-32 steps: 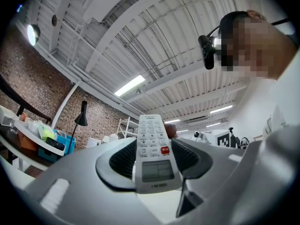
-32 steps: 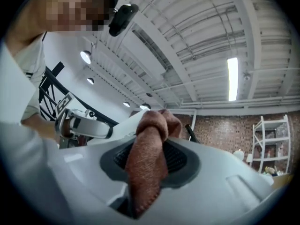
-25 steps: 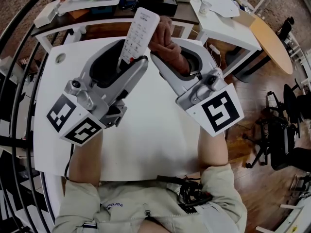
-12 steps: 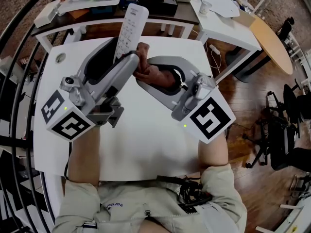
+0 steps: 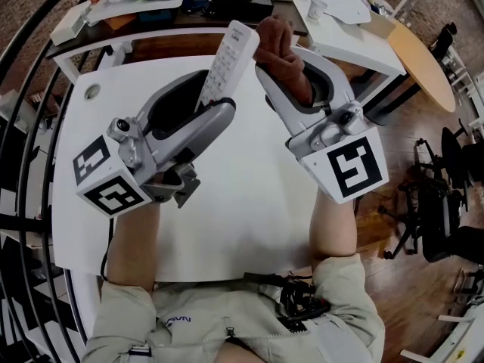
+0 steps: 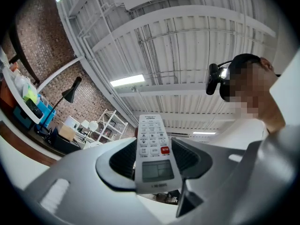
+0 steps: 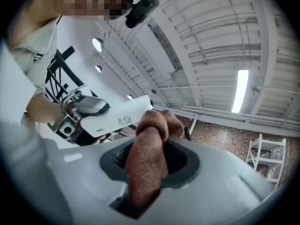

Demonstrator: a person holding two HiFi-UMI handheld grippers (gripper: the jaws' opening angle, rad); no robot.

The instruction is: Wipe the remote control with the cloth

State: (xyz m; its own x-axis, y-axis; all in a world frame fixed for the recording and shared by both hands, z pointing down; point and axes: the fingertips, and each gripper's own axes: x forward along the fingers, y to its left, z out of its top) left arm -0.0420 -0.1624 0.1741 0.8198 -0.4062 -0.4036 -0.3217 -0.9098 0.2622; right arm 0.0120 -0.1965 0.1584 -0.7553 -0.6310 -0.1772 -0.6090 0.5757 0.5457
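Apparently mid-wipe, unfinished: left tongs (image 5: 217, 106) clamp the long white plastic remote control (image 5: 227, 57); right tongs (image 5: 281, 60) pinch the bunched brown cloth (image 5: 278, 42) beside its far end.

Calling it lab or office loft, not home. I'm over plain white work table (image 5: 249, 218), wood floor (image 5: 408, 301) below, black swivel chairs (image 5: 442, 229) parked at right. Cluttered side desks (image 5: 113, 30) line far edge. Black railing (image 5: 30, 142) curves along left. Left gripper view gives me brick wall (image 6: 56, 86), black desk lamp (image 6: 71, 90), white shelving (image 6: 110, 123), ribbed white ceiling (image 6: 187, 46) with strip light (image 6: 127, 80).
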